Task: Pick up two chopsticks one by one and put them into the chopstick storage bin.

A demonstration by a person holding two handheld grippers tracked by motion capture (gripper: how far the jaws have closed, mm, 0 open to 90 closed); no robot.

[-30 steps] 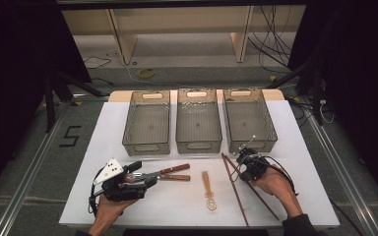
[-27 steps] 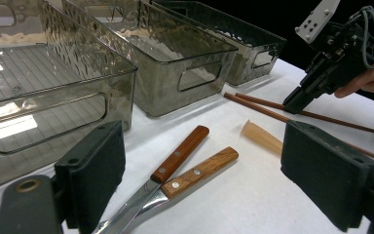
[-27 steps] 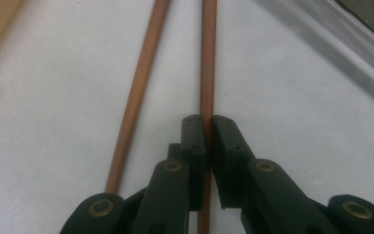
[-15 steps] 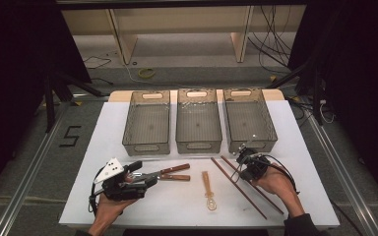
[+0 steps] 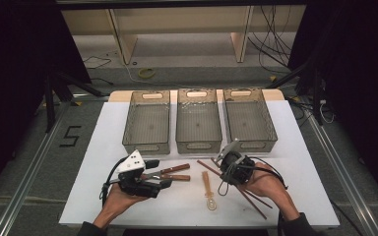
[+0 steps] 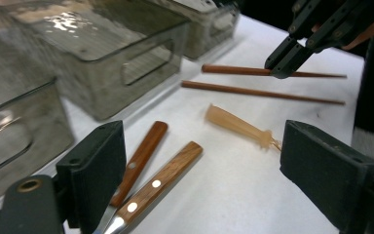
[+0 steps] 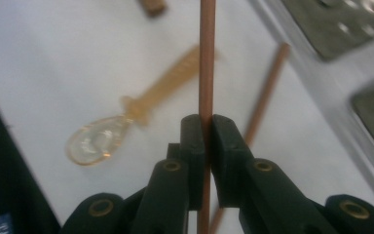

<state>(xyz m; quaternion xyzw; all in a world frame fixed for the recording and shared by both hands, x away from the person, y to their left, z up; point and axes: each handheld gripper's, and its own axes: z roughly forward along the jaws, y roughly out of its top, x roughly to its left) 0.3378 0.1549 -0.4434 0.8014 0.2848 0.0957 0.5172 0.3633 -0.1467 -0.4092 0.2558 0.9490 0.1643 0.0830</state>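
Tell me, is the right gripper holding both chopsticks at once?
No, the right gripper is shut on one chopstick, while the other chopstick lies apart on the white table.

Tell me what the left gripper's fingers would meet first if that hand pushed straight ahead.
Probably the clear amber spoon, which lies ahead between the open left gripper fingers; the wooden knife handles sit beside the left finger. Depth is uncertain.

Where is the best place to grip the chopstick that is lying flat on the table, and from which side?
Probably near the middle of the loose chopstick, coming from above with jaws across its width. It is thin, lies flat on the white table, and its middle has free space on both sides.
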